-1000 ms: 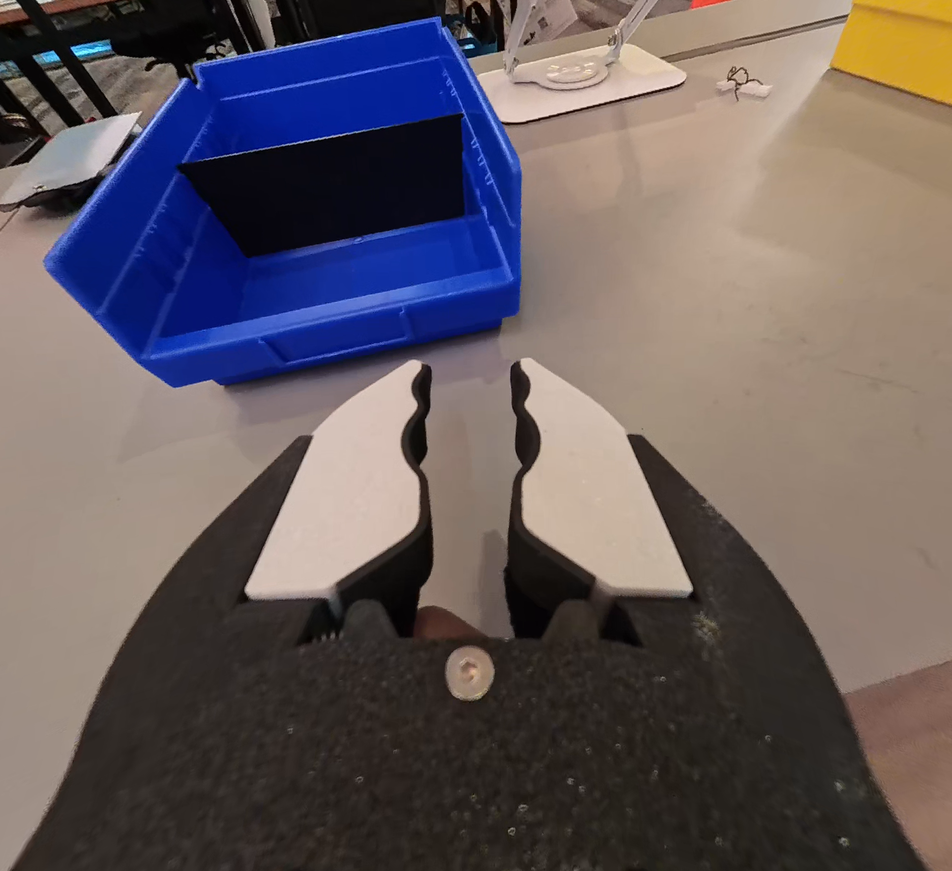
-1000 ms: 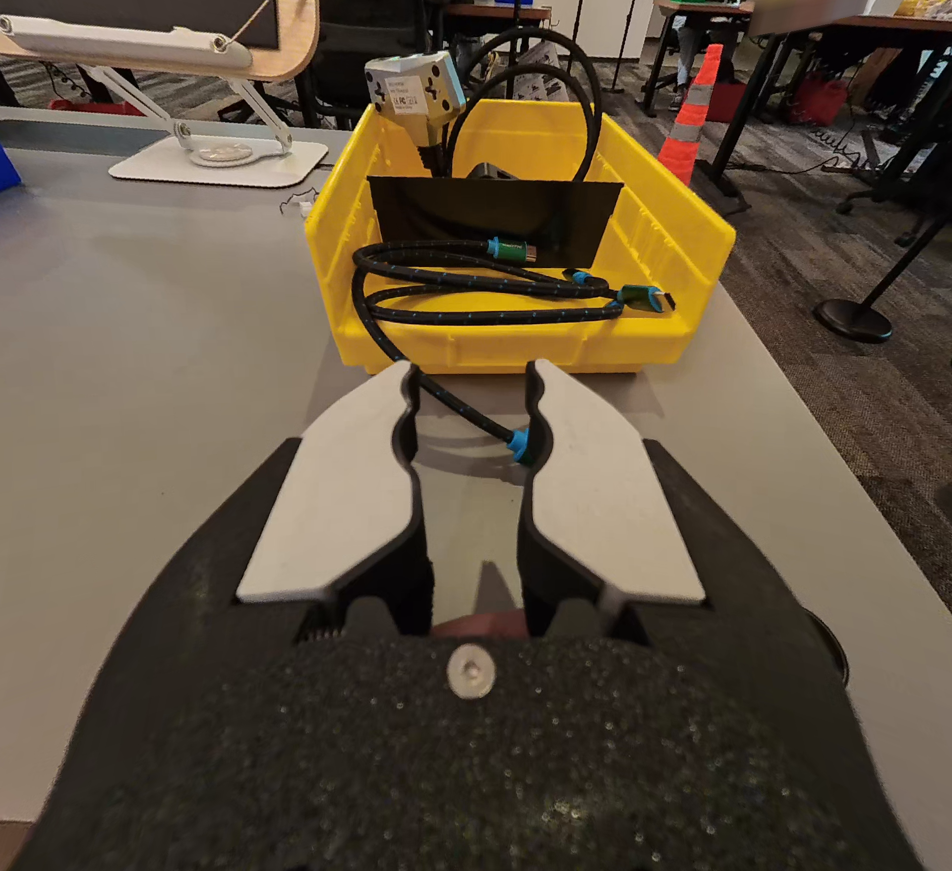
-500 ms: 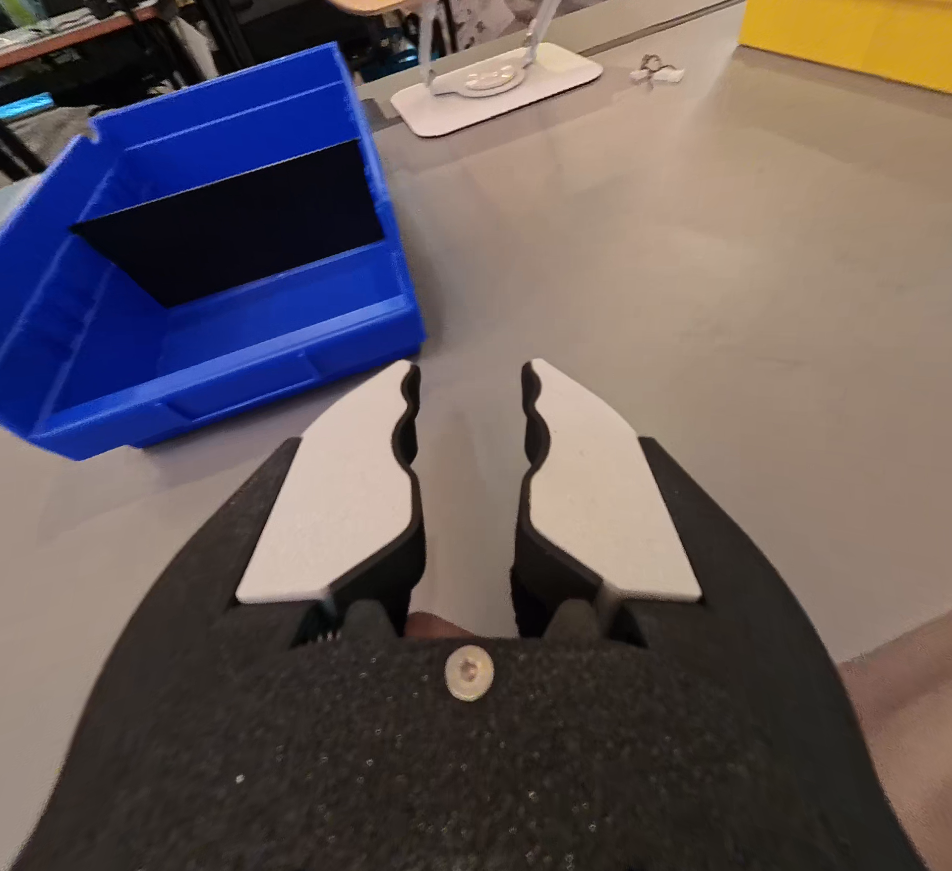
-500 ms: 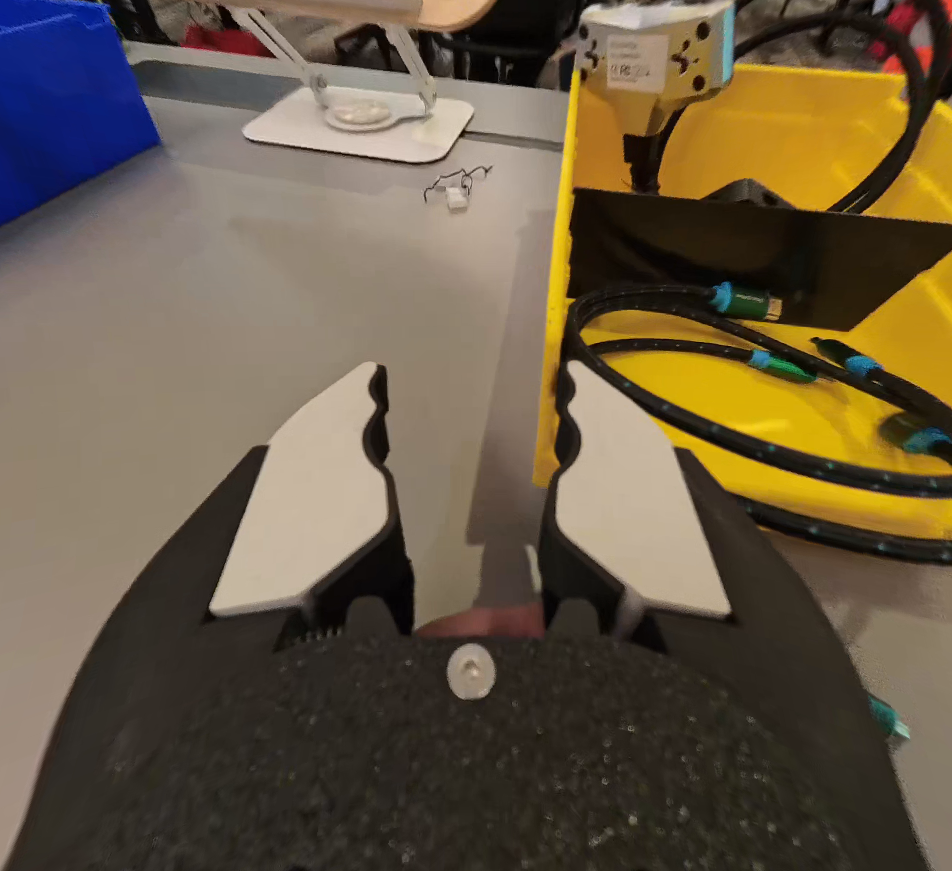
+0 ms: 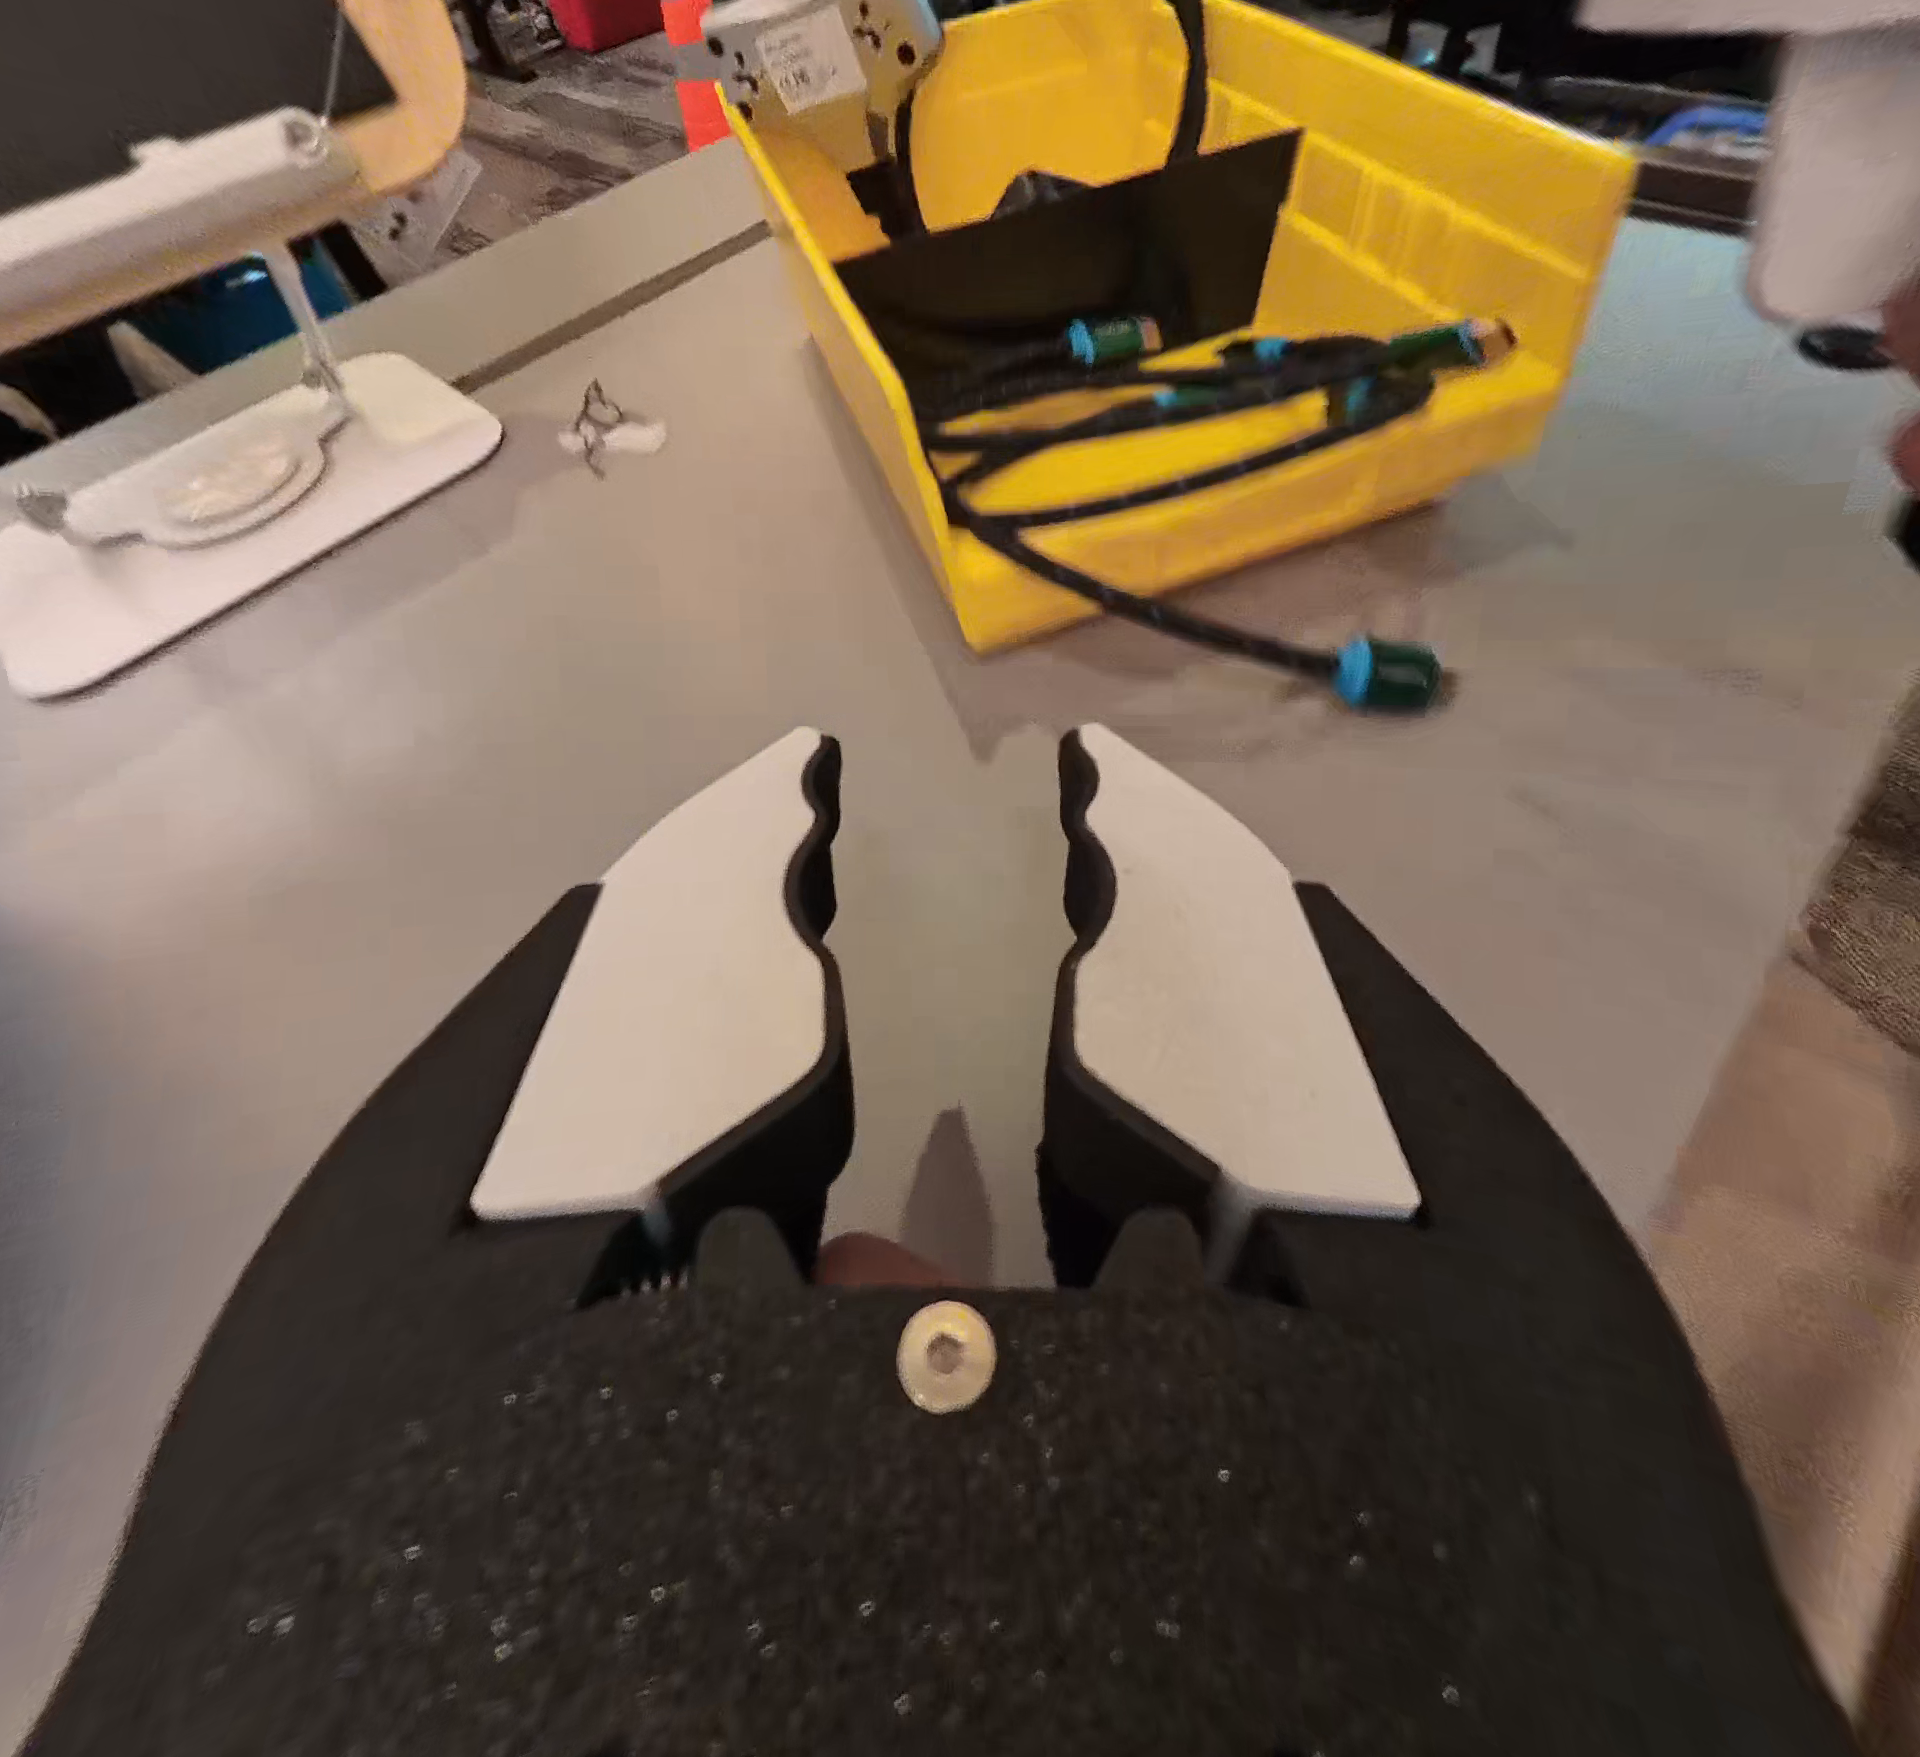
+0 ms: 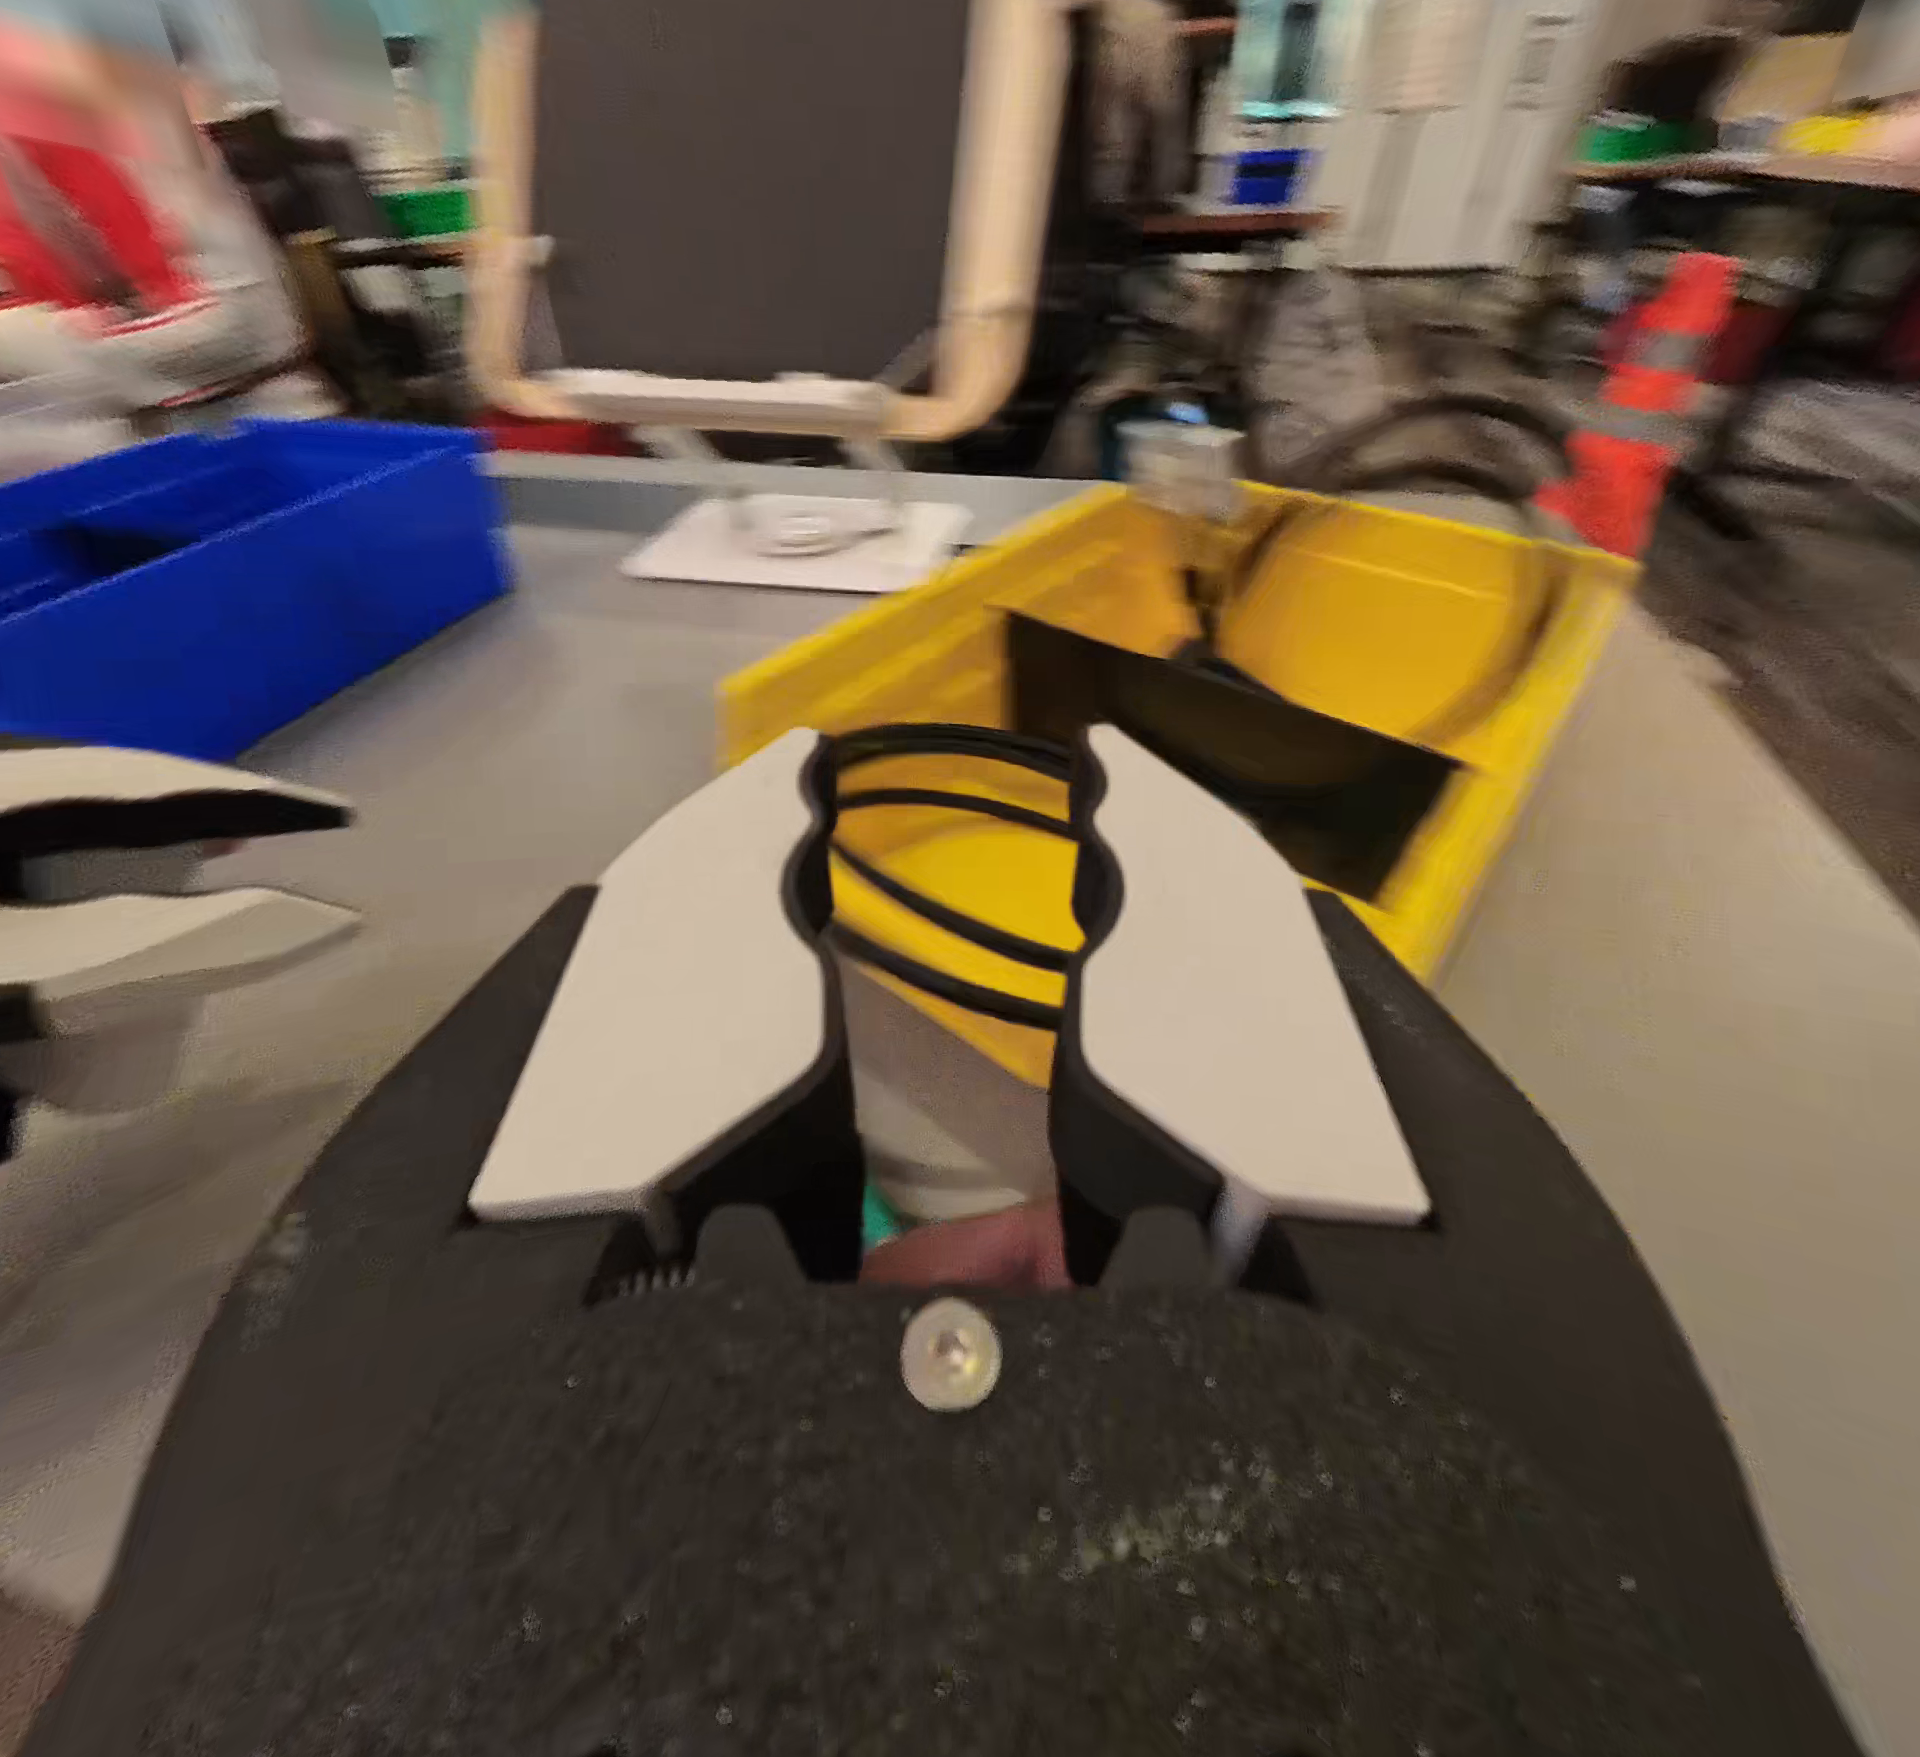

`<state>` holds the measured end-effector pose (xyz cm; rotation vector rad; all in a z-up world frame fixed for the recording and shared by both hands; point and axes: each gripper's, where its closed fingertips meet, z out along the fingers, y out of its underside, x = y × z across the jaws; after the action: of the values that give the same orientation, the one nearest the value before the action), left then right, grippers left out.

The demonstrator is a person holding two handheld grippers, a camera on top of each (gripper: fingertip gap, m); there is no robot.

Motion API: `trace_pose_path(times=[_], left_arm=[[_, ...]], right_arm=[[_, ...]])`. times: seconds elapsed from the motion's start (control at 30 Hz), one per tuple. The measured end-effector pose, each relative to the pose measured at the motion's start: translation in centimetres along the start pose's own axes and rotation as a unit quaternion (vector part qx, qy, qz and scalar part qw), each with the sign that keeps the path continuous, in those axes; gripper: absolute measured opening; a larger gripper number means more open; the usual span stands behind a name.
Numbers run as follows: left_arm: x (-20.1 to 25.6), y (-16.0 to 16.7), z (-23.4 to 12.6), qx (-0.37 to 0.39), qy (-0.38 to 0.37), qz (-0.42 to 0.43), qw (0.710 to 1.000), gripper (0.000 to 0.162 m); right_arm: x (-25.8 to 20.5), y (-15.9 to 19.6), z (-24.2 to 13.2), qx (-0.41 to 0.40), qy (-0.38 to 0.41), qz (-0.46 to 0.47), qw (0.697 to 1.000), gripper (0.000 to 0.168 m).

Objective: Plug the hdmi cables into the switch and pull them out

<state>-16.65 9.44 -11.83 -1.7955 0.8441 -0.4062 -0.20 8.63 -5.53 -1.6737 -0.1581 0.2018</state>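
A yellow bin (image 5: pixel 1382 502) holds several black braided HDMI cables (image 5: pixel 1195 403) with green and blue plugs. One plug (image 5: pixel 1387 668) lies on the table in front of the bin. A silver switch box (image 5: pixel 821 50) stands at the bin's back left corner with a cable in it. My left gripper (image 5: pixel 945 757) is open and empty above the table, short of the bin. My right gripper (image 6: pixel 951 751) is open and empty, raised over the bin's (image 6: pixel 1496 793) near left corner, with cables (image 6: pixel 935 897) seen between its fingers. The view is blurred.
A blue bin (image 6: pixel 239 564) with a black divider stands at the left. A white stand (image 5: pixel 239 460) holding a wood-framed tablet is at the back. A small white clip (image 5: pixel 608 434) lies on the grey table (image 5: pixel 520 720). The left gripper (image 6: pixel 177 866) shows at the right view's left edge. My left tips are roughly 35 centimeters from the small white clip (image 5: pixel 608 434).
My left gripper has swung right, from facing the blue bin to facing the yellow bin. My right gripper has risen and moved over the yellow bin's corner. Both stay open.
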Motion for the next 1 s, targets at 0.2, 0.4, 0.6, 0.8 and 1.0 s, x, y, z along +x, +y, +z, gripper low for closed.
trace_pose_path(times=[0.2,0.4,0.6,0.8,1.0], left_arm=[[-2.2,-3.8,9.0,-0.015,-0.027,-0.022,0.999,0.037],[-1.0,-2.5,13.6,-0.069,0.009,-0.002,0.998,0.009],[-0.9,-3.3,10.9,-0.024,-0.036,0.016,0.999,0.007],[-4.8,-2.9,3.1,-0.003,-0.092,0.001,0.996,0.006],[-11.6,1.1,-4.3,0.001,-0.186,-0.027,0.982,0.006]], right_arm=[[7.8,6.3,0.9,-0.086,0.104,0.101,0.986,0.052],[10.3,9.1,2.2,-0.124,0.213,0.089,0.965,0.009],[9.3,8.5,0.9,-0.136,0.242,0.051,0.959,0.003],[2.5,6.7,1.3,-0.101,0.196,0.028,0.975,0.004],[-6.7,6.0,5.9,-0.088,0.107,-0.046,0.989,0.006]])
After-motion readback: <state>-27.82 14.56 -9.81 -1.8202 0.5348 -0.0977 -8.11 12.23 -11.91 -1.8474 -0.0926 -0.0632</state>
